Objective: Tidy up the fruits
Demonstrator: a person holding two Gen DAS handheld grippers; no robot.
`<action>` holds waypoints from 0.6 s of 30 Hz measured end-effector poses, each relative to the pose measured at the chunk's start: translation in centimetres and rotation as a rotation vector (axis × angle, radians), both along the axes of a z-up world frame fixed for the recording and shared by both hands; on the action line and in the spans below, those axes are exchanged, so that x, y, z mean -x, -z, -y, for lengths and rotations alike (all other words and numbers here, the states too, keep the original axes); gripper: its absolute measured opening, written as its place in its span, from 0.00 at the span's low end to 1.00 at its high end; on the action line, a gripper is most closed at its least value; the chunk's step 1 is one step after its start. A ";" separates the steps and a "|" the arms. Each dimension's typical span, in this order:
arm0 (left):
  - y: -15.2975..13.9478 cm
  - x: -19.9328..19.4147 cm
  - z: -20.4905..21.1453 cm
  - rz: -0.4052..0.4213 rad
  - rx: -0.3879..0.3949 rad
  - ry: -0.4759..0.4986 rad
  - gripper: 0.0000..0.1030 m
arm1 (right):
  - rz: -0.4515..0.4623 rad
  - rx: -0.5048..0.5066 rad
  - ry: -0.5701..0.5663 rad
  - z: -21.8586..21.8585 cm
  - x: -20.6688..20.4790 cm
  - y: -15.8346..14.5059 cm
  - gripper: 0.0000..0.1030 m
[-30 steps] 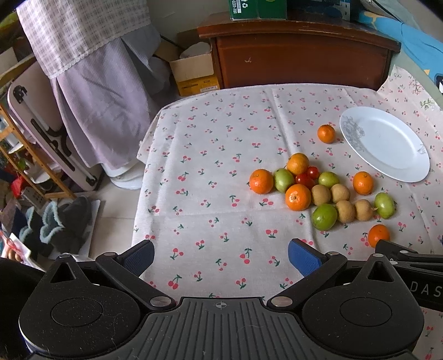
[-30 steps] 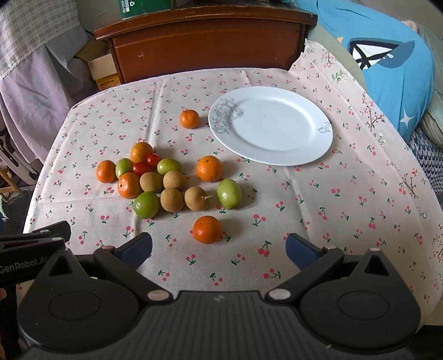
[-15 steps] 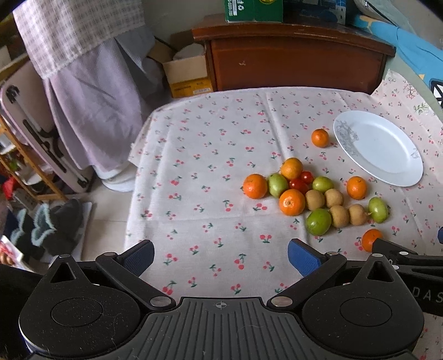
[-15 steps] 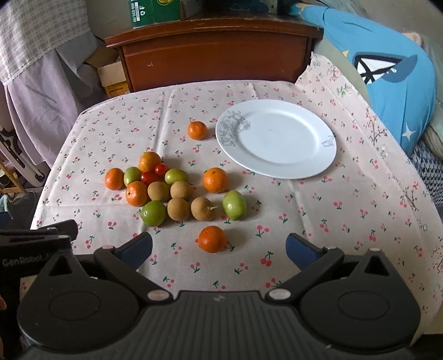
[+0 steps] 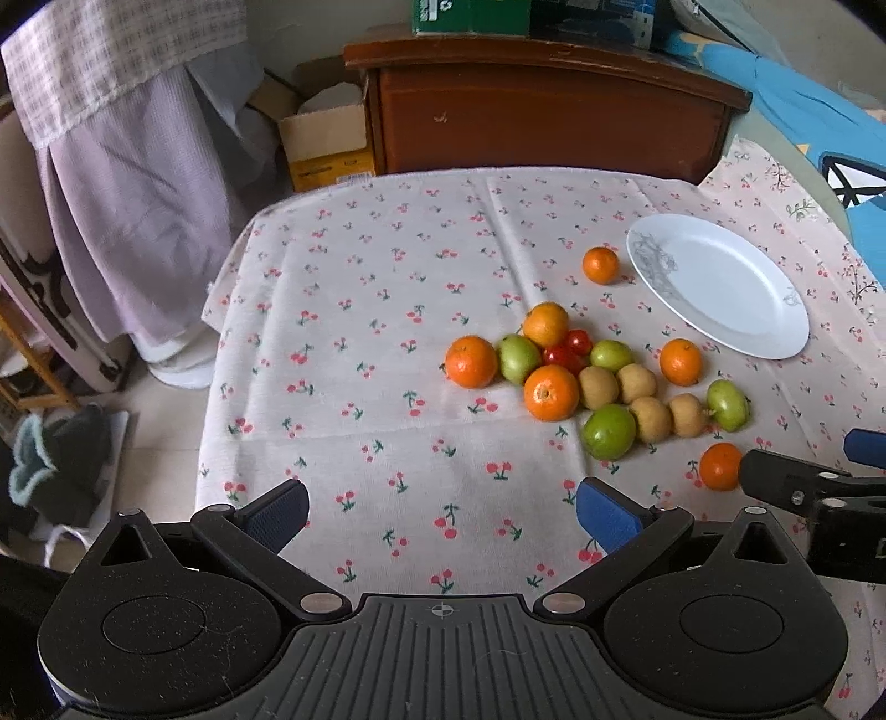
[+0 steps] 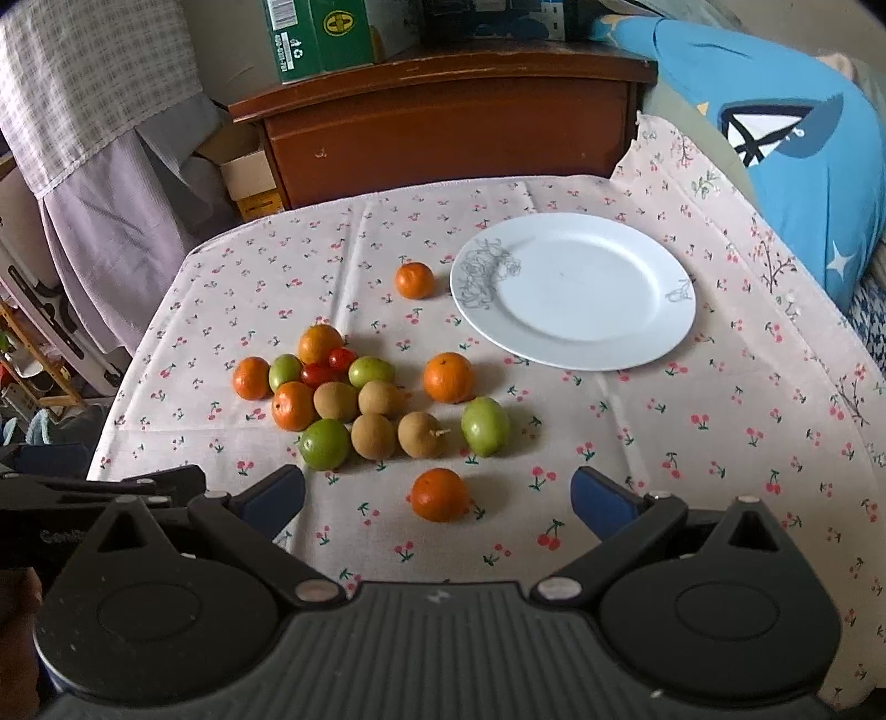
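A cluster of oranges, green fruits, brown round fruits and small red tomatoes [image 5: 576, 382] [image 6: 354, 393] lies on the cherry-print tablecloth. One orange [image 6: 440, 494] sits alone nearest my right gripper [image 6: 437, 495], which is open with that orange just ahead between its fingers. Another orange [image 6: 414, 279] rests beside the empty white plate [image 6: 573, 291] [image 5: 720, 285]. My left gripper [image 5: 440, 512] is open over bare cloth, left of the fruit. The right gripper's body [image 5: 814, 498] shows at the left view's right edge.
A brown wooden cabinet [image 6: 443, 127] with a green box [image 6: 326, 33] stands behind the table. A blue cushion [image 6: 797, 160] lies at the right. Hanging cloth [image 5: 127, 183], a cardboard box [image 5: 326, 141] and floor clutter are off the table's left edge.
Both grippers have pulled back and risen, so the table looks farther and more of the cabinet shows. The fruit and plate have not moved. Both stay open.
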State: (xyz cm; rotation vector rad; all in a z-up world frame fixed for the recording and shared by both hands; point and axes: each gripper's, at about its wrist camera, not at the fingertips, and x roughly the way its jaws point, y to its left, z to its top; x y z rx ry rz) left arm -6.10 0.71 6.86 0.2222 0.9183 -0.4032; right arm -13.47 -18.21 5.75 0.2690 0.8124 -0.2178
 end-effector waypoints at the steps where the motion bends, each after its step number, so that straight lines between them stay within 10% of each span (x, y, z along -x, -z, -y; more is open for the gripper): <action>1: 0.1 0.0 -0.2 -0.008 0.011 -0.001 1.00 | 0.001 -0.005 -0.003 0.1 0.1 0.1 0.98; 18: 1.3 0.5 -0.6 -0.007 0.096 0.049 1.00 | 0.042 -0.059 0.085 1.9 3.6 1.4 0.95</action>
